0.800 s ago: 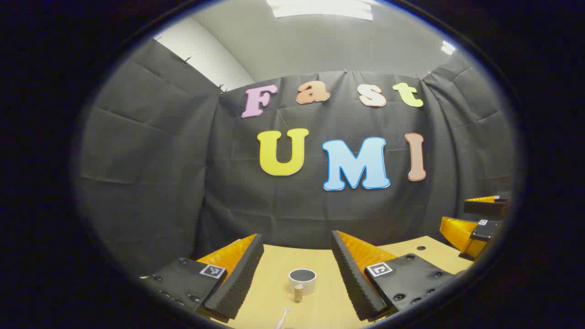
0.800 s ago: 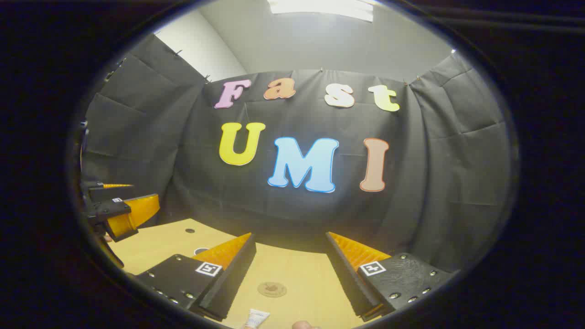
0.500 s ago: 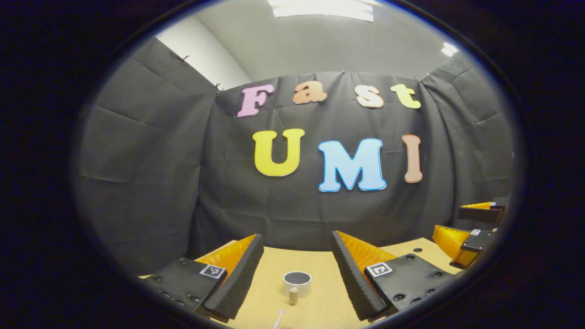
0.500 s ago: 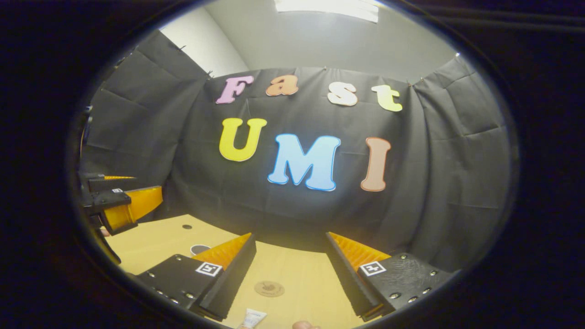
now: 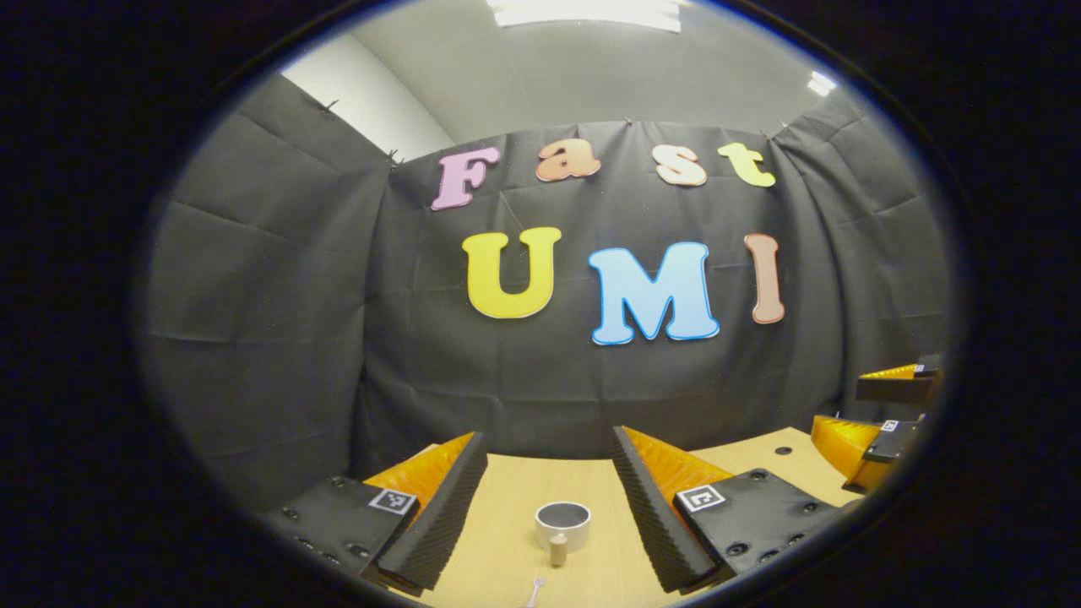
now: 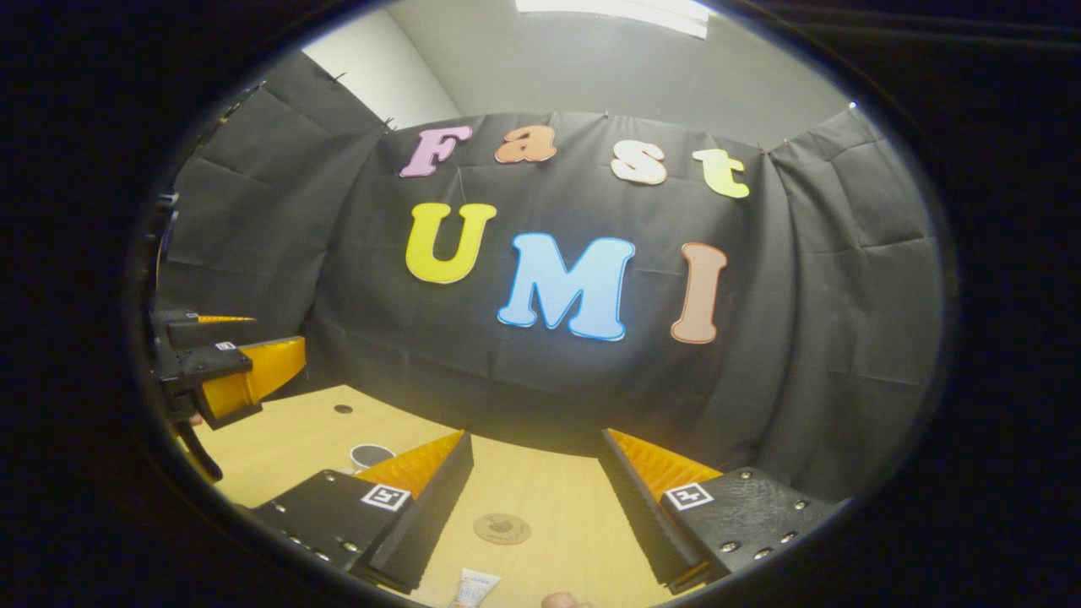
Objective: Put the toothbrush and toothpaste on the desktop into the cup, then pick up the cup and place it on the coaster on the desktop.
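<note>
A white cup [image 5: 562,525] with a dark inside stands on the pale wood-coloured desktop [image 5: 507,540].

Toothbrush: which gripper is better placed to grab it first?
Left, probably. The left gripper is open, with the toothbrush and cup lying between its fingers. The right gripper faces the toothpaste and coaster.

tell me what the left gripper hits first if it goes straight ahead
Probably the small wooden peg standing just before the white cup; both lie between its open fingers, though depth is unclear.
</note>
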A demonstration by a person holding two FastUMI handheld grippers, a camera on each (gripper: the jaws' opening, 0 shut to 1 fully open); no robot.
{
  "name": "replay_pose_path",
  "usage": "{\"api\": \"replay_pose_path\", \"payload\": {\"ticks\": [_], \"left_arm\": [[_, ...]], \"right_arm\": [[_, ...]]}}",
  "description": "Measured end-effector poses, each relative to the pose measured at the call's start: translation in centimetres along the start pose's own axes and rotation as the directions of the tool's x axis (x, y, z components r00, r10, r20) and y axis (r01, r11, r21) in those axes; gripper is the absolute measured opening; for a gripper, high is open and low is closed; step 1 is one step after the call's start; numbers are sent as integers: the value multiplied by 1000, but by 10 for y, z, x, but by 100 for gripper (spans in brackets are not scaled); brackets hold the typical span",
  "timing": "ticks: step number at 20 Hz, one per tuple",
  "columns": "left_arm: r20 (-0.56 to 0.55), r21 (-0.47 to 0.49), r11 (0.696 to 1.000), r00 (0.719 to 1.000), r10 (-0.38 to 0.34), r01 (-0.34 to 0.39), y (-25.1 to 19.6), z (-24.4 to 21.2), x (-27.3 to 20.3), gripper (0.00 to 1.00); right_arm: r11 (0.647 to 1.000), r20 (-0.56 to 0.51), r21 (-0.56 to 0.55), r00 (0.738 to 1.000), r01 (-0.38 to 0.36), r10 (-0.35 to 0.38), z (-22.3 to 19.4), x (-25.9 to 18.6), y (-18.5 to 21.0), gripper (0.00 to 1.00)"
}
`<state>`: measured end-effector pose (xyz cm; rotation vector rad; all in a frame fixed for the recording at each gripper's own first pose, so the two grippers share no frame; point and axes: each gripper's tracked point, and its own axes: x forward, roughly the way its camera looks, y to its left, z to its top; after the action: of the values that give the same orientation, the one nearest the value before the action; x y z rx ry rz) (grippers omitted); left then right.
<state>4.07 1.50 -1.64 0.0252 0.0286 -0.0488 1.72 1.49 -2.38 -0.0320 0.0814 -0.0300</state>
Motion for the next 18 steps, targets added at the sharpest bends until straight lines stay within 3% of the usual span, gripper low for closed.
{"api": "replay_pose_path", "payload": {"ticks": [5,8,10,14,15,18], "left_arm": [[-33,-7,998,998,-58,58,-1,-12,10,96],[-107,3,994,989,-105,106,-3,-34,15,100],[-170,3,990,976,-136,138,-4,-54,16,96],[-293,4,984,941,-170,179,0,-95,14,96],[-325,-11,982,928,-181,187,-1,-105,12,95],[-422,-65,983,888,-183,171,4,-135,8,96]], "right_arm": [[999,-82,42,996,25,-22,-18,1,0,94],[996,-190,84,982,32,-16,-42,0,2,94],[994,-254,96,967,44,-18,-57,-2,3,94],[994,-402,98,916,40,3,-94,-7,17,94],[994,-442,103,897,34,15,-104,-9,22,97],[991,-538,132,841,14,60,-130,-17,37,94]]}}
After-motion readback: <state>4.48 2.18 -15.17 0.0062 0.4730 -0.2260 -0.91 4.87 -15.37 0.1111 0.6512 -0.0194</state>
